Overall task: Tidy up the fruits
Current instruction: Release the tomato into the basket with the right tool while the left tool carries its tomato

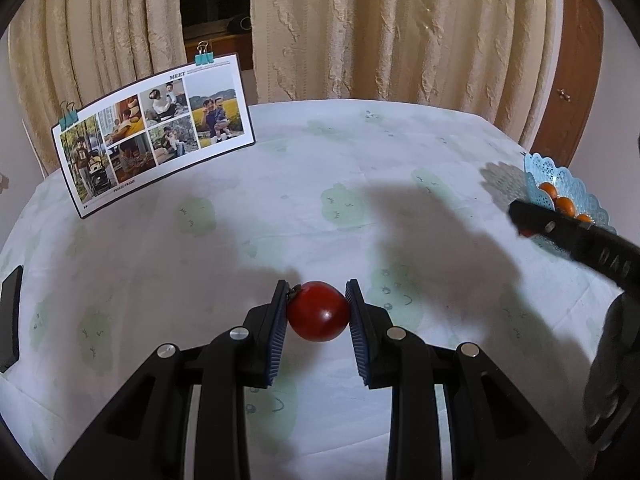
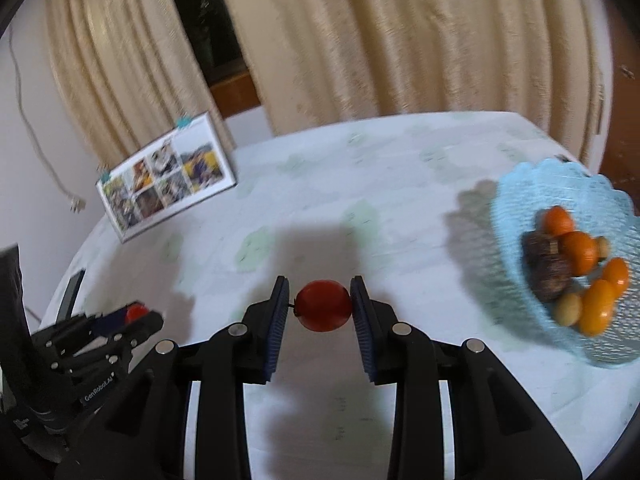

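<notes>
My left gripper (image 1: 317,302) is shut on a dark red round fruit (image 1: 318,312) and holds it above the white tablecloth (image 1: 320,184). My right gripper (image 2: 320,300) is shut on a second red round fruit (image 2: 323,310), also above the cloth. A light blue lace-edged basket (image 2: 516,216) stands at the right with several orange fruits (image 2: 576,250), a brown lumpy fruit (image 2: 546,276) and small tan ones. In the left wrist view the basket (image 1: 540,168) is at the far right, with the right gripper (image 1: 516,220) in front of it. The left gripper also shows in the right wrist view (image 2: 138,314).
A photo card (image 1: 156,128) held by teal binder clips stands at the back left of the table. A black flat object (image 1: 10,316) lies at the left table edge. Beige curtains (image 1: 380,28) hang behind the table.
</notes>
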A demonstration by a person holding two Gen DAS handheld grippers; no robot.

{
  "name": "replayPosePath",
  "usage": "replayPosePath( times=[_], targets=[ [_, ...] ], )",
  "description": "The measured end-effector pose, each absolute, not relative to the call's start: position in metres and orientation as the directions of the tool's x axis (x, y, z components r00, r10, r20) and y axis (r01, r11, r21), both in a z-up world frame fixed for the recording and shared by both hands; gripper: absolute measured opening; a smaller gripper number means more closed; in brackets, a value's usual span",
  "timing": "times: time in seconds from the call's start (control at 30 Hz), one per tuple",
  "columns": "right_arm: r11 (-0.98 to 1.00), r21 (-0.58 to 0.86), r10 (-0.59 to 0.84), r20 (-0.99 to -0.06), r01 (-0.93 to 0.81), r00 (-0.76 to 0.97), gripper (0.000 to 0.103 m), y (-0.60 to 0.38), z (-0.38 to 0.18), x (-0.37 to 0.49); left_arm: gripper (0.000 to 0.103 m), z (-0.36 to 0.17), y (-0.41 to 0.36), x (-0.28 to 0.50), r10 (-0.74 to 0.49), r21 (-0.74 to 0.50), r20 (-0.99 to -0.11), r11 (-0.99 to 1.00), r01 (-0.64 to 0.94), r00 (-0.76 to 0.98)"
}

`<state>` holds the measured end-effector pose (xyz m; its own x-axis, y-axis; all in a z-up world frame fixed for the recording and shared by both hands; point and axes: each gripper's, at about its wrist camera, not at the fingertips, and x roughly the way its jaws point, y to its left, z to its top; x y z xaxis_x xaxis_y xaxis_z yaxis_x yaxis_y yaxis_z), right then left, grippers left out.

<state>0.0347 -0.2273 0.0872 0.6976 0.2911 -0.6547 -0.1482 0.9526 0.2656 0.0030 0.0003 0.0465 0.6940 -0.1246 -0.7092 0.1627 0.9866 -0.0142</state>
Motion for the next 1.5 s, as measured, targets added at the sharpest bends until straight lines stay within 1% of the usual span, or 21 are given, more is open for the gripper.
replayPosePath(
  times=[0.53, 0.83, 1.0, 1.03, 1.07, 1.13, 1.5],
  targets=[
    [0.94, 0.334, 0.147, -0.569, 0.064, 0.809, 0.033, -0.339, 0.109, 0.01, 0.029, 0.062, -0.043, -0.001, -0.144, 0.042, -0.688, 0.97, 0.238, 0.711],
    [0.923, 0.332, 0.027, -0.563, 0.196, 0.826, 0.033, -0.396, 0.105, 0.001, 0.029, 0.067, -0.071, -0.002, -0.162, 0.071, -0.682, 0.956, 0.284, 0.714],
    [0.909, 0.342, -0.003, -0.569, 0.24, 0.822, 0.033, -0.416, 0.099, 0.0, 0.029, 0.069, -0.088, -0.003, -0.174, 0.085, -0.68, 0.946, 0.312, 0.713],
    [0.903, 0.351, -0.006, -0.567, 0.247, 0.824, 0.036, -0.42, 0.098, -0.001, 0.029, 0.07, -0.09, -0.003, -0.175, 0.087, -0.679, 0.945, 0.315, 0.713],
    [0.898, 0.358, -0.011, -0.562, 0.255, 0.827, 0.045, -0.424, 0.098, -0.003, 0.029, 0.07, -0.094, -0.003, -0.178, 0.09, -0.679, 0.943, 0.321, 0.713],
    [0.891, 0.365, -0.026, -0.55, 0.268, 0.835, 0.055, -0.429, 0.098, -0.008, 0.029, 0.07, -0.099, -0.003, -0.181, 0.093, -0.678, 0.94, 0.327, 0.712],
    [0.871, 0.357, -0.118, -0.514, 0.337, 0.849, 0.056, -0.451, 0.101, -0.032, 0.029, 0.072, -0.132, -0.003, -0.212, 0.11, -0.677, 0.918, 0.382, 0.705]
  ],
)
